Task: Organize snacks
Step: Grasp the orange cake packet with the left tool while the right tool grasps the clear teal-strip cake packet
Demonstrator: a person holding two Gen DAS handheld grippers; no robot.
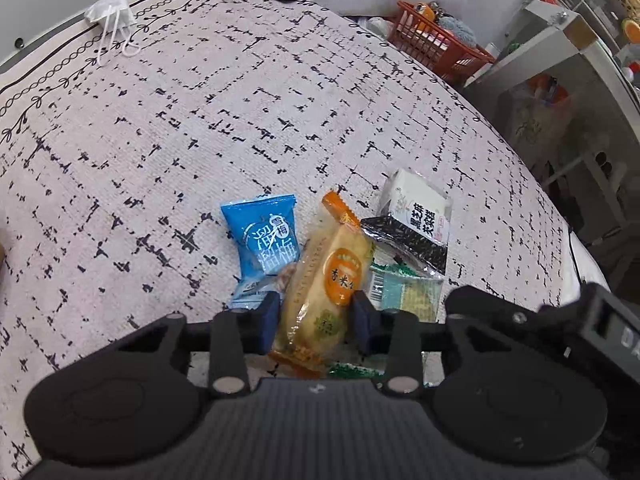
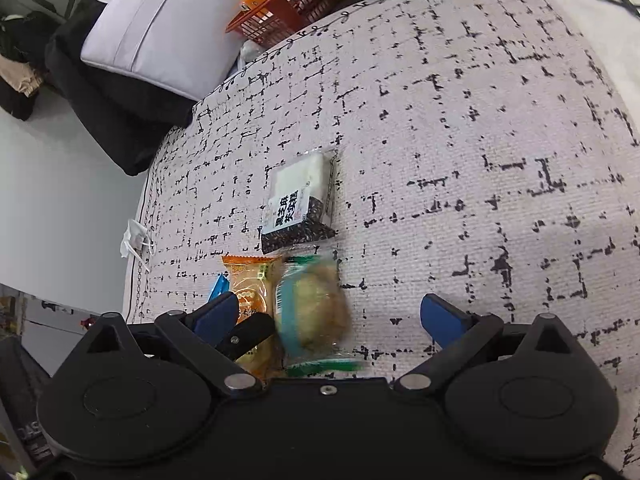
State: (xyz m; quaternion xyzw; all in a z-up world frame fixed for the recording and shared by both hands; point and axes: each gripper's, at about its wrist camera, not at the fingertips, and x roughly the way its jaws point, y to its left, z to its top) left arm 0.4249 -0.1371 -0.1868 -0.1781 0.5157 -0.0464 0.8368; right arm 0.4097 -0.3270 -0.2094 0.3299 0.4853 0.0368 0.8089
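Several snack packets lie together on a patterned cloth (image 1: 200, 120). My left gripper (image 1: 316, 316) has its blue pads on both sides of an orange rice-cake packet (image 1: 328, 280), shut on it. A blue plum packet (image 1: 266, 240) lies to its left, a green biscuit packet (image 1: 404, 288) to its right, and a black-and-white sesame cake packet (image 1: 416, 220) beyond. My right gripper (image 2: 328, 316) is wide open and empty, above the blurred green biscuit packet (image 2: 316, 308). The orange packet (image 2: 252, 288) and the sesame cake packet (image 2: 300, 200) also show in the right wrist view.
A red basket (image 1: 440, 40) with small items stands past the cloth's far right edge; it also shows in the right wrist view (image 2: 292, 4). A white face mask (image 1: 112, 16) lies at the far left corner. Grey shelving (image 1: 560, 60) stands to the right. A white bag (image 2: 160, 28) rests on dark fabric.
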